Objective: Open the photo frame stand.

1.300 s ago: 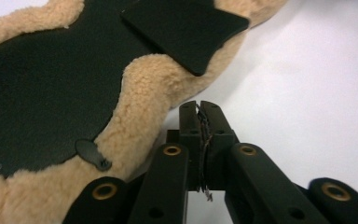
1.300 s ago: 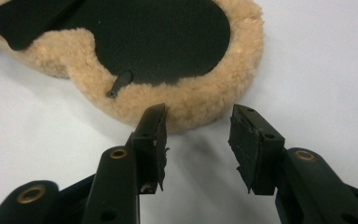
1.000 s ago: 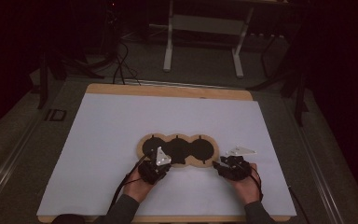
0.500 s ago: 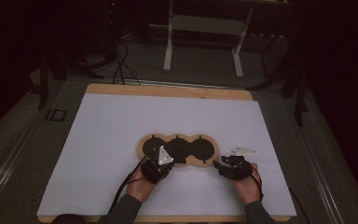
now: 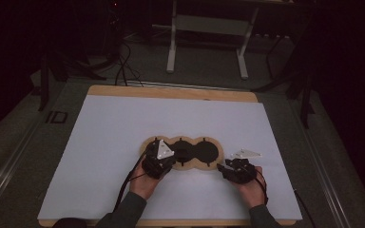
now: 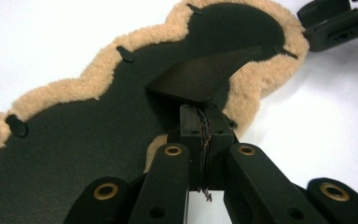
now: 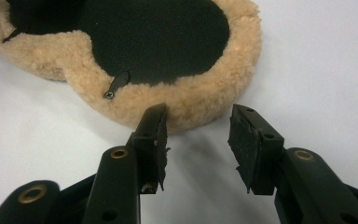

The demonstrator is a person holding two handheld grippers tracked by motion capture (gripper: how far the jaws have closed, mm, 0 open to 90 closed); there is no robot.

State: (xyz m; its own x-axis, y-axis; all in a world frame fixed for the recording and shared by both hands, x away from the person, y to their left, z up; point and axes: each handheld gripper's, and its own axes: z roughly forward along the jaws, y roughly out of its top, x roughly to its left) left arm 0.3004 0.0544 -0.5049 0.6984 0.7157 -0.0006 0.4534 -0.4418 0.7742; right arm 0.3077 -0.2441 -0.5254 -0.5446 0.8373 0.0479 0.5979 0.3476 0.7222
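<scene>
A three-lobed black mat (image 5: pixel 208 151) with a tan fleece rim (image 7: pixel 200 100) lies flat on the white table top. My left gripper (image 5: pixel 171 159) is at the mat's near edge, by the middle lobe. Its jaws are shut on a thin black flap (image 6: pixel 200 77) of the mat's top layer, which is raised off the surface (image 6: pixel 98 126). In the left gripper view the gripper (image 6: pixel 204 122) pinches that flap's near edge. My right gripper (image 5: pixel 223 167) rests just short of the right lobe, open (image 7: pixel 198 135), with nothing between the pads.
The white sheet (image 5: pixel 104 128) covers a wooden board (image 5: pixel 171 92), with bare space on all sides of the mat. Small black tabs (image 7: pixel 117 84) sit along the mat's rim. Dark floor, cables and a metal stand (image 5: pixel 209 28) lie beyond the far edge.
</scene>
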